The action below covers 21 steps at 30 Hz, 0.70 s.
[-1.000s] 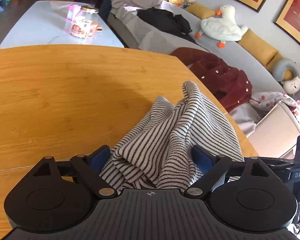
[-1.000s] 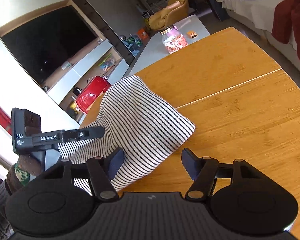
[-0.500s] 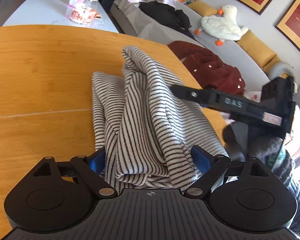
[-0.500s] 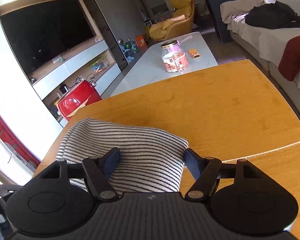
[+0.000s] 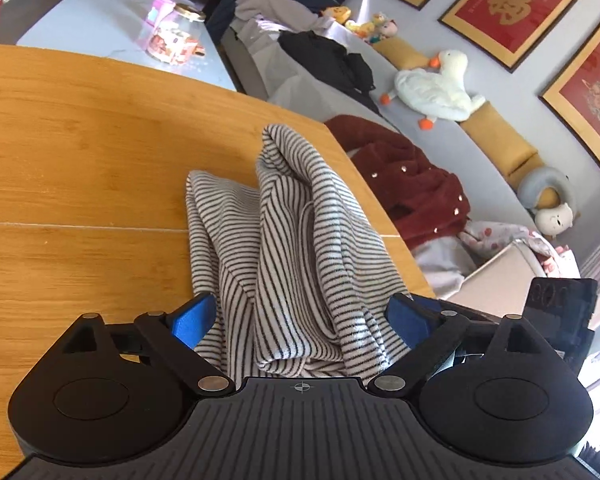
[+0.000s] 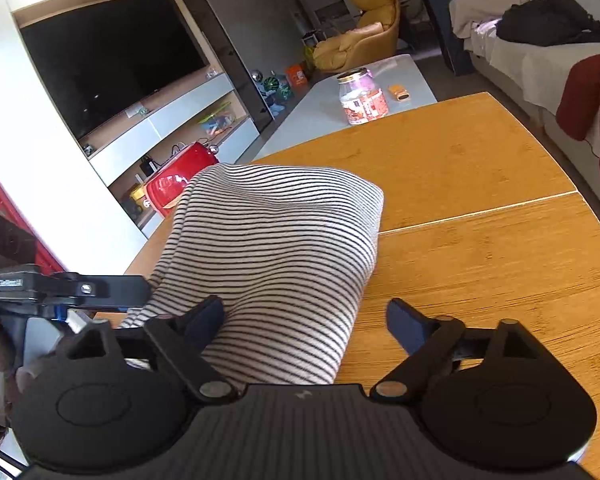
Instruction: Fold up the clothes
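Observation:
A black-and-white striped garment (image 5: 300, 248) lies bunched on the wooden table (image 5: 80, 140), reaching to its right edge. My left gripper (image 5: 300, 312) stands wide around the near end of it, and the loose folds fill the gap between the blue pads without being squeezed. In the right wrist view the same garment (image 6: 276, 248) is a smooth folded mound. My right gripper (image 6: 306, 316) has its jaws opening: the left pad rests by the cloth and the right pad stands apart over bare wood. The left gripper (image 6: 80, 288) shows at the cloth's left edge.
Behind the wooden table (image 6: 480, 280) a pale low table carries a glass jar (image 6: 362, 96). A grey sofa holds a red coat (image 5: 412, 184), a black garment and a goose toy (image 5: 432, 88). A television (image 6: 112, 64) and a red appliance (image 6: 172, 184) are on the left.
The striped cloth, hanging lifted a second ago, now lies on the table. The right jaws have widened, leaving the right pad off the cloth. The right gripper has left the cloth's top in the left view.

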Available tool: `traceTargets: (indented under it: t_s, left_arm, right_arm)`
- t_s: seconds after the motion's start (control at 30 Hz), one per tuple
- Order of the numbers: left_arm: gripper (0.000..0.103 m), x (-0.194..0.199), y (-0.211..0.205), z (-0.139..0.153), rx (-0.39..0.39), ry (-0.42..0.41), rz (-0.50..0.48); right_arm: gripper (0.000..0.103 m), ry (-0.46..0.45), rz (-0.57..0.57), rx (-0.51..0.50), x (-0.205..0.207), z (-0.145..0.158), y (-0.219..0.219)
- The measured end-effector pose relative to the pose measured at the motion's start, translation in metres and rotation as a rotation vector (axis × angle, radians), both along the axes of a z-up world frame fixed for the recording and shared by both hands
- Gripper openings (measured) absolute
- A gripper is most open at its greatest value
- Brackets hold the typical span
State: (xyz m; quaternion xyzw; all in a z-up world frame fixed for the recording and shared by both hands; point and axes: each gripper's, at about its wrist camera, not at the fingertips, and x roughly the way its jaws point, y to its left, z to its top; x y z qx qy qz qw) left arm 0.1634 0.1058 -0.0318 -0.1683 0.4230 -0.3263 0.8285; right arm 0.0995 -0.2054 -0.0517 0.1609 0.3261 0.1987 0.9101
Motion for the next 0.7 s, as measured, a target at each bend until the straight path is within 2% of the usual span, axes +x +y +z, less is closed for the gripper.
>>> traceTargets:
  t_s: [0.03, 0.07, 0.2, 0.43, 0.53, 0.57, 0.63, 0.7]
  left_arm:
    - [0.09, 0.001, -0.005, -0.004, 0.015, 0.006, -0.012]
    - [0.089, 0.002, -0.01, -0.007, 0.022, 0.004, -0.019]
    - [0.089, 0.002, -0.015, -0.012, 0.017, -0.003, -0.02]
    - [0.089, 0.002, -0.01, -0.015, -0.014, -0.002, 0.009]
    - [0.089, 0.003, -0.01, -0.016, -0.02, -0.002, 0.03]
    - [0.089, 0.004, -0.009, -0.016, -0.02, -0.005, 0.037]
    - [0.09, 0.003, -0.01, -0.017, -0.019, -0.012, 0.042]
    - [0.091, 0.003, -0.011, -0.017, -0.015, -0.022, 0.043]
  right_arm:
    - [0.072, -0.018, 0.007, -0.015, -0.001, 0.002, 0.002]
    - [0.07, -0.031, 0.01, -0.037, 0.0, 0.004, 0.005]
    - [0.07, -0.066, 0.025, -0.109, 0.014, 0.007, 0.014]
    - [0.07, -0.103, 0.076, -0.17, 0.056, 0.007, 0.032]
    - [0.072, -0.119, 0.1, -0.196, 0.071, 0.007, 0.04]
    - [0.076, -0.117, 0.098, -0.196, 0.075, 0.007, 0.041]
    - [0.084, -0.096, 0.075, -0.177, 0.079, 0.006, 0.04]
    - [0.087, -0.073, 0.053, -0.139, 0.079, 0.002, 0.034]
